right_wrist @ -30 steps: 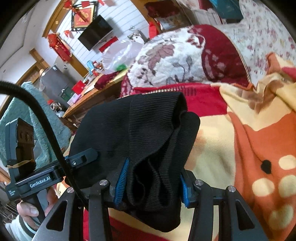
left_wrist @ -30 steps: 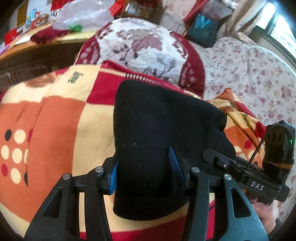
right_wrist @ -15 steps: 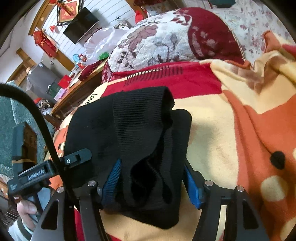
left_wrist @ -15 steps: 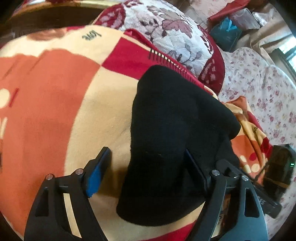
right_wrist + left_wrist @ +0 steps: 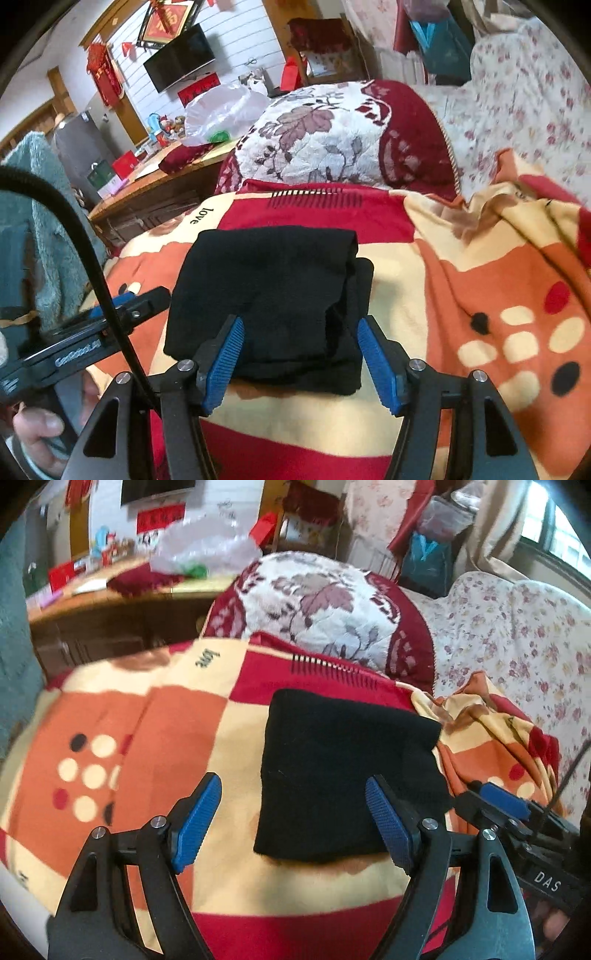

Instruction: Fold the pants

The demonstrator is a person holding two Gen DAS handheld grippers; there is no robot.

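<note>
One folded black pants (image 5: pixel 347 775) bundle ahead of the fingers, one patterned blanket (image 5: pixel 155 738) beneath them, one floral cushion (image 5: pixel 325 613) beyond, two grippers — left gripper (image 5: pixel 291 823), right gripper (image 5: pixel 299 362) — four blue pads, one wall television (image 5: pixel 180 59).

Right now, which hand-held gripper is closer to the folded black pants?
Right. The right hand-held gripper hangs open over the folded black pants' near edge. The left hand-held gripper is open off their left side, mostly over the blanket.
</note>
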